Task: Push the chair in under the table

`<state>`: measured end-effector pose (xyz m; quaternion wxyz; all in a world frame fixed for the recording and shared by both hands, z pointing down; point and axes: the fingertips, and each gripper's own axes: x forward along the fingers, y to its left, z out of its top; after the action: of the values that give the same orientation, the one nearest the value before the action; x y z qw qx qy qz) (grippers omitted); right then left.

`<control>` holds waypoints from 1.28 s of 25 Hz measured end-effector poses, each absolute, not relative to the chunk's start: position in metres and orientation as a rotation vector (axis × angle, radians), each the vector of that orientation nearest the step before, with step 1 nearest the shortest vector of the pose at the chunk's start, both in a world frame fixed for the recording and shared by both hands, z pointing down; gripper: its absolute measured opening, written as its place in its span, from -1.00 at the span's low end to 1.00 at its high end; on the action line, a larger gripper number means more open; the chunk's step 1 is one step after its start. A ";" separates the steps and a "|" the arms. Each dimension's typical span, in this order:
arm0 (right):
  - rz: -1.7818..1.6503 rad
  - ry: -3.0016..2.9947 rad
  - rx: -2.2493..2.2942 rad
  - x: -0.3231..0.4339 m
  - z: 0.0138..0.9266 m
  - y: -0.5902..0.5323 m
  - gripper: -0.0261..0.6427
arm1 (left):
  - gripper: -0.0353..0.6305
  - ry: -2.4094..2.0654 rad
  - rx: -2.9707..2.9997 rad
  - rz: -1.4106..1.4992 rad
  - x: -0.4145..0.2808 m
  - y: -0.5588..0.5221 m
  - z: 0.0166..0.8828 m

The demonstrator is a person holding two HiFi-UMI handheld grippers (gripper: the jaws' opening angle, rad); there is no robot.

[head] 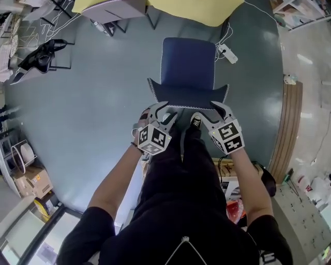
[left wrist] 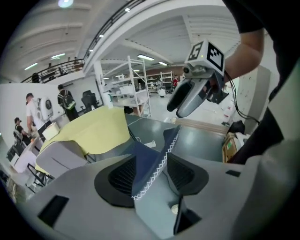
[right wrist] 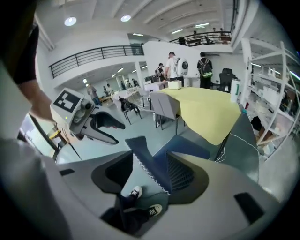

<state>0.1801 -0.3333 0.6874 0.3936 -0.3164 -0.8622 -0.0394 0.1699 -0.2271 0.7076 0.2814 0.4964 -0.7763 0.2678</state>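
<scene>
The chair (head: 187,59) stands on the grey-green floor (head: 93,98) near the table (head: 204,11), with its blue seat pointing at the table and not under it. Its backrest (head: 187,96) is the side closest to the person and has a white zigzag seam along its top edge.

The left gripper (head: 164,112) is at the left part of that top edge and the right gripper (head: 208,112) at the right part, both tilted downward. In the left gripper view the jaws stand wide, one on each side of the seamed edge (left wrist: 151,164), and the black pads do not visibly squeeze it. The right gripper view shows the same: wide jaws with the backrest edge (right wrist: 151,165) between them.

Below the right jaws, the person's black-and-white shoes (right wrist: 137,191) stand on the floor just behind the chair.

A yellow cloth (left wrist: 93,133) covers the table. A white power strip (head: 227,53) with its cable lies on the floor beside the chair's right side. Further right, a wooden strip (head: 289,124) runs along the floor. A cardboard box (head: 35,182) sits well apart at the left.
</scene>
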 end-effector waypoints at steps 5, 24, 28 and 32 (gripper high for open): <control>-0.507 -1.993 -0.888 0.191 0.738 -0.335 -0.25 | -0.21 -1.933 1.388 0.937 0.172 -0.234 0.753; -1.206 -1.507 -1.012 0.184 0.883 -0.353 -0.21 | -0.09 -1.516 1.502 1.482 0.155 -0.243 0.862; -1.210 -1.525 -1.011 0.180 0.890 -0.351 -0.22 | -0.25 -1.531 1.494 1.473 0.155 -0.244 0.864; -1.173 -1.518 -1.052 0.180 0.890 -0.346 -0.23 | -0.49 -1.516 1.504 1.452 0.152 -0.243 0.862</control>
<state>0.1797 -0.3464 0.8904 0.4588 -0.4270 -0.6165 -0.4765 0.1520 -0.2432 0.8621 0.2757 0.5599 -0.5643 0.5405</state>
